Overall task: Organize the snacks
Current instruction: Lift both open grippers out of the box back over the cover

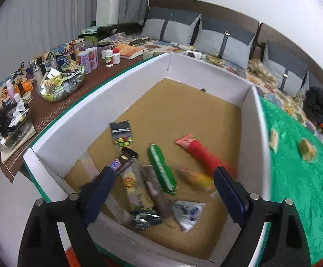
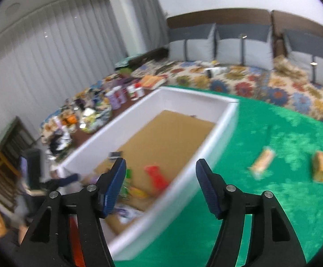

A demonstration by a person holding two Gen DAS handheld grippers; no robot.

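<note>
A white box (image 1: 256, 133) with a brown cardboard floor stands on a green cloth (image 1: 299, 189). Several snack packets lie in its near end: a black one (image 1: 121, 133), a green one (image 1: 161, 169), a red one (image 1: 200, 153), a yellow one (image 1: 194, 176) and a white pouch (image 1: 188, 211). My left gripper (image 1: 165, 172) hangs open over them with nothing between its pads. My right gripper (image 2: 161, 163) is open and empty above the box's (image 2: 228, 115) right wall. Two yellowish snacks (image 2: 262, 163) (image 2: 322, 169) lie on the cloth (image 2: 272, 211) to the right of the box.
Left of the box, a brown mat holds jars and bottles (image 1: 90, 57), a glass bowl of sachets (image 1: 61, 84) and a book (image 1: 130, 51). Behind lies a floral bedspread (image 2: 250, 82) with grey cushions (image 1: 223, 42). A black bag (image 1: 321, 111) sits at the far right.
</note>
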